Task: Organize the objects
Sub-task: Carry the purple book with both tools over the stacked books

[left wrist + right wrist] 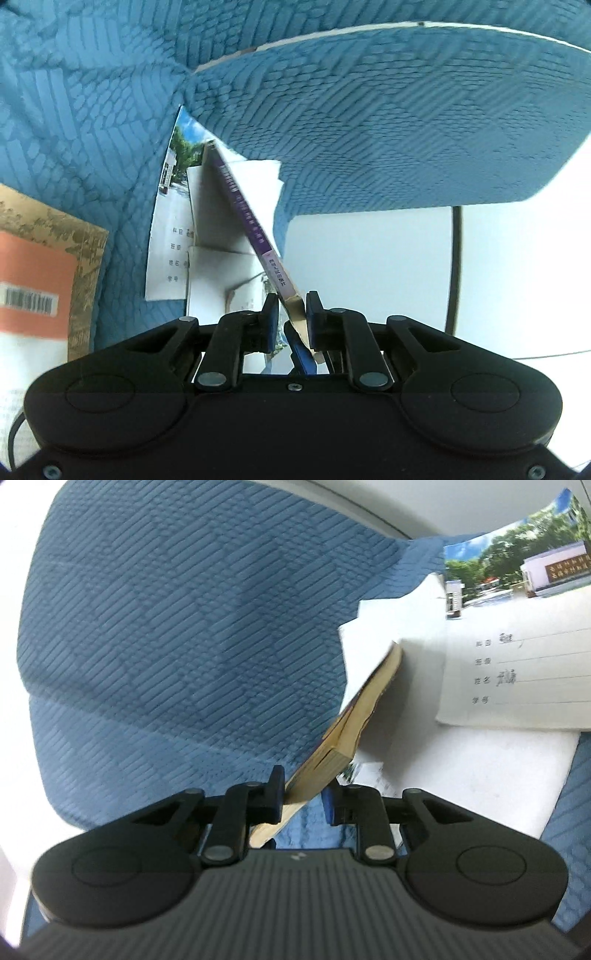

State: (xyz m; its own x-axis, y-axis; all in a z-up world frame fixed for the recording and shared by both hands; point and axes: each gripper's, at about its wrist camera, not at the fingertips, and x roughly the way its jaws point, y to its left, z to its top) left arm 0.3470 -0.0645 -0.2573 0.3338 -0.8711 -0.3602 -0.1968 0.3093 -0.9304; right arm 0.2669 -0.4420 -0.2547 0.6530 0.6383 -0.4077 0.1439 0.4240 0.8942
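The left hand-held gripper [291,317] is clamped on a thin book's [251,218] spine corner. The right hand-held gripper [304,794] sits apart around the opposite page edge. The book stands tilted over papers [461,775] on the blue quilt [166,627]. It looks light and floppy; gripping near the spine seems safest.

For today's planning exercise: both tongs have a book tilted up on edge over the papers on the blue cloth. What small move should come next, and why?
Probably tip the book flat onto the papers. It stands tilted on edge, its corner between the left tongs, its page edge between the right tongs. The papers lie flat on the cloth, so laying it down would make a neat stack.
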